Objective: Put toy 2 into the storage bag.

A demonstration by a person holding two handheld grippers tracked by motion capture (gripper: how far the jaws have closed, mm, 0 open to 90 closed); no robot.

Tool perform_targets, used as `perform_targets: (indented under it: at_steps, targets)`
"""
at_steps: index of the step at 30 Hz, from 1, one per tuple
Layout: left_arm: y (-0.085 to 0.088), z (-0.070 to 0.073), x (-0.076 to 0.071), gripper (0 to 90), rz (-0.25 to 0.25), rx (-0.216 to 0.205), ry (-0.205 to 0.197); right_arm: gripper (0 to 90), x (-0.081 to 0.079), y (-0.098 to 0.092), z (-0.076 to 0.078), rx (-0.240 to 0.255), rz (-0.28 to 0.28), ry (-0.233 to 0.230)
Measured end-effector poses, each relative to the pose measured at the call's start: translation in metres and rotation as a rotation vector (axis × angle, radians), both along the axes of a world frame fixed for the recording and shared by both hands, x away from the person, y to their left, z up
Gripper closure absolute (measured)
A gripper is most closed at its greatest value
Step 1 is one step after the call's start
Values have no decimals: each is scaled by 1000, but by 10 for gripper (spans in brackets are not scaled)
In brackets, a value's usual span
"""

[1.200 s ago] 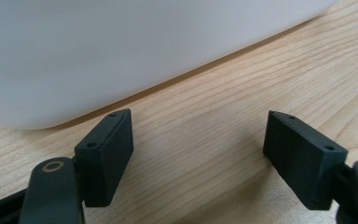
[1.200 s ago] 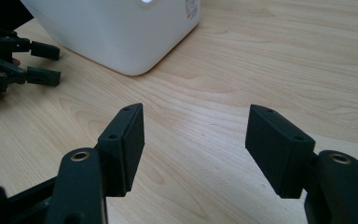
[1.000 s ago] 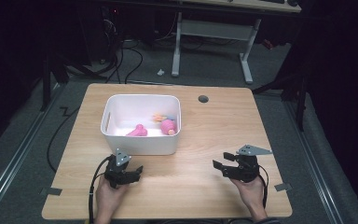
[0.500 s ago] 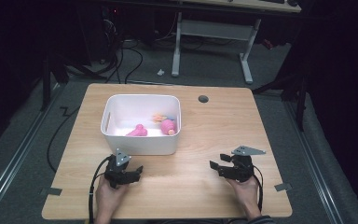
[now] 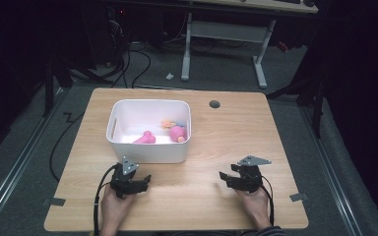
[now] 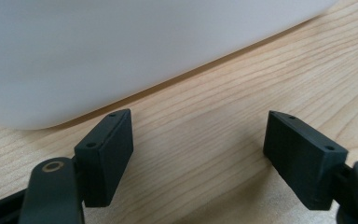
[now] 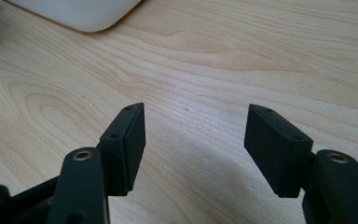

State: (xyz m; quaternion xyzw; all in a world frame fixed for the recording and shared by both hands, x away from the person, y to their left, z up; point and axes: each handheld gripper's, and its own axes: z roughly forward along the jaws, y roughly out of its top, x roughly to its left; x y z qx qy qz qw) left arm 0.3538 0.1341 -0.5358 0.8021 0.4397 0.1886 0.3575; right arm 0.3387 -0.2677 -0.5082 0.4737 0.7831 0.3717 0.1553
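Left gripper (image 5: 144, 180) rests on table (image 5: 226, 137), jaws wide, empty, just short of white bin (image 5: 147, 153) near wall. Bin: rigid plastic, likely light, slick; best taken by rim. Inside: pink toys (image 5: 145, 138), apparently soft, squeezable mid-body. Right gripper (image 5: 225, 178) well apart from bin, jaws parted, empty
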Motion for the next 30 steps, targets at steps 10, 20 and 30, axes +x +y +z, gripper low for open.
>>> perform_targets:
  at_steps: [10,20,30]
  targets:
    - [0,0,0,244,0,0,0,389,5,5,-7,-23,-6,-7]
    - [0,0,0,244,0,0,0,387,9,11,-13,-56,-12,-39]
    - [0,0,0,244,0,0,0,373,12,14,-20,-64,-16,-31]
